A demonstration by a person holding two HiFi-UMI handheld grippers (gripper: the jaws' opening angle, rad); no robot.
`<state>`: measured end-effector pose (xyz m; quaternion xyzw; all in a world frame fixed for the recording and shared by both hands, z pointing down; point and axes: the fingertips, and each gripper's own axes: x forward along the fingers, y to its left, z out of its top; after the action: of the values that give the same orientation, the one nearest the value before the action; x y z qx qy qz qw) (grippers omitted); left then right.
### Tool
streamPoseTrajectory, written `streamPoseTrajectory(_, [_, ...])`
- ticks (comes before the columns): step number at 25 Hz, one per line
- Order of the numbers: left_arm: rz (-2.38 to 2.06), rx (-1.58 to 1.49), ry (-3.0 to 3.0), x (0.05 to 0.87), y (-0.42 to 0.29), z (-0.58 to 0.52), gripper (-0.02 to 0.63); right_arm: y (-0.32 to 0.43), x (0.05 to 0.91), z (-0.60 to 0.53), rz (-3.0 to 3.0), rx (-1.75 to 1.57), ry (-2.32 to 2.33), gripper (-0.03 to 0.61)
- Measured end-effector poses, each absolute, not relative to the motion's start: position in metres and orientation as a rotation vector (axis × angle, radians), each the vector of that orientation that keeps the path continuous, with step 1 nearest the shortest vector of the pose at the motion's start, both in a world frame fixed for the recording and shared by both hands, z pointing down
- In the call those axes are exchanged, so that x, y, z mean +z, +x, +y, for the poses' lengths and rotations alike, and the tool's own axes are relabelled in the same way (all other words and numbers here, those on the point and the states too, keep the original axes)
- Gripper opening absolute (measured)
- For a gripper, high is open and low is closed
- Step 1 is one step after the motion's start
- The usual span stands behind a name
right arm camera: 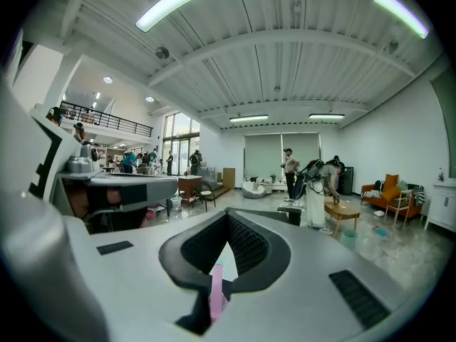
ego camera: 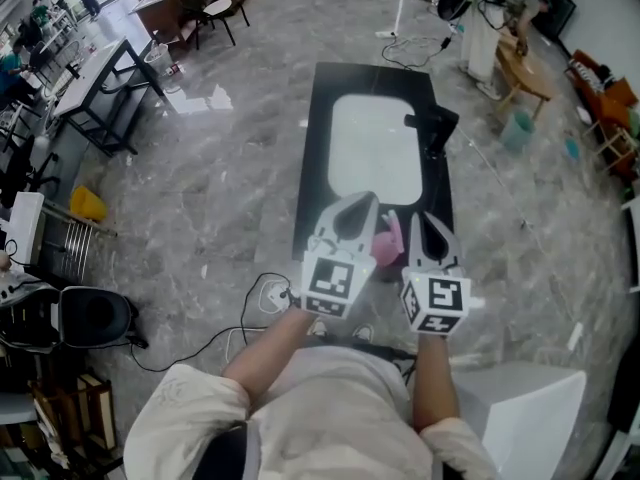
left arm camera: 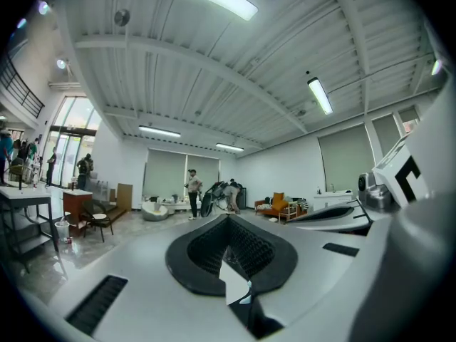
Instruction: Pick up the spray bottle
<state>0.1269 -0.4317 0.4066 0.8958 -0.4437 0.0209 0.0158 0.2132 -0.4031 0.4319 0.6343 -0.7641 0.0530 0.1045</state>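
Note:
The black spray bottle stands upright at the right edge of a long black table that carries a white mat. Both grippers hover over the near end of the table, well short of the bottle. My left gripper has its jaws shut with nothing between them, and its tips meet. My right gripper is shut too, on nothing. A pink cloth lies between and below them and shows pink through the right jaws' gap. The bottle appears dark just past the right jaws.
White cables trail on the grey floor left of the table. A white box stands near right and a black stool far left. A low wooden table and several people stand farther off.

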Motion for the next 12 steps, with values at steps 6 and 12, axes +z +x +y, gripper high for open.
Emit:
streamPoseTrajectory(6, [-1.428,0.064,2.762,0.405,0.122,-0.435,0.002,0.208,0.466,-0.401,-2.232,0.216,1.782,0.009])
streamPoseTrajectory(12, [-1.452,0.076,2.729,0.413,0.117,-0.435,0.002,0.203,0.496,-0.397,-2.207,0.278,1.716,0.1])
